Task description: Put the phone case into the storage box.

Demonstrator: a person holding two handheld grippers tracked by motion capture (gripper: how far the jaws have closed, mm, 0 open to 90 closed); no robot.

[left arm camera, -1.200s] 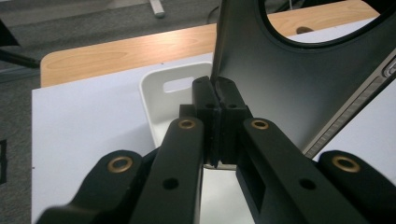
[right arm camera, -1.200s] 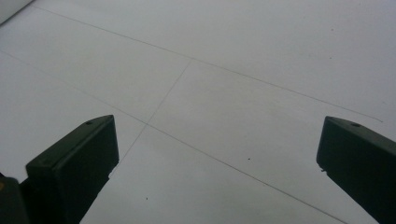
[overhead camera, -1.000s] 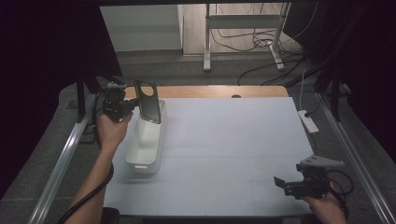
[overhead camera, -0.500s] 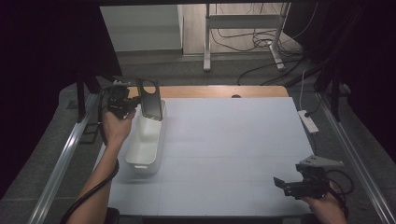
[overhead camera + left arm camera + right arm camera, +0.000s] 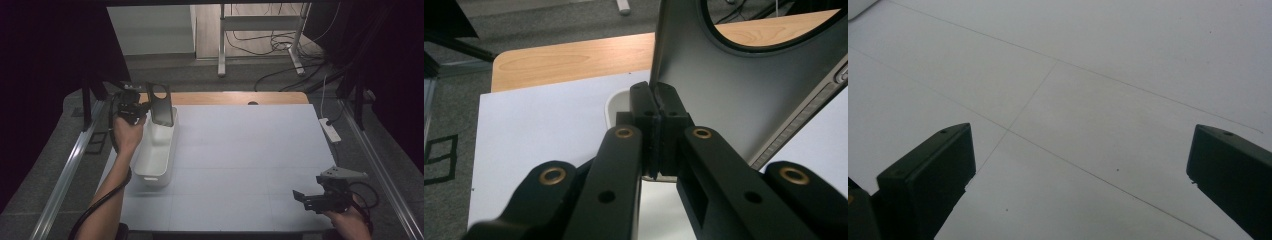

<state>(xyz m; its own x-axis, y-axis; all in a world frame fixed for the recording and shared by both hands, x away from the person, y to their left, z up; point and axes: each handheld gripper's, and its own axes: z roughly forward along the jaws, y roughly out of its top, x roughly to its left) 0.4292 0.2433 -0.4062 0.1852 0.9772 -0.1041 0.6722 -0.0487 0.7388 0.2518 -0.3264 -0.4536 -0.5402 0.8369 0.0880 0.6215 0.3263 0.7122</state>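
The left gripper point(image 5: 141, 107) clamps the dark case point(image 5: 162, 104) upright over the bin's point(image 5: 159, 150) far end, a little farther back than a second ago; lowering seems next. The right gripper point(image 5: 311, 198) rests wide apart near the table point(image 5: 250, 150) edge.

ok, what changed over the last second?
Left gripper, shut on the dark plate, shifted slightly right and toward the table's far edge, the plate staying above the white bin. Nothing was released. Right gripper stayed open near the front right corner; bin unmoved.
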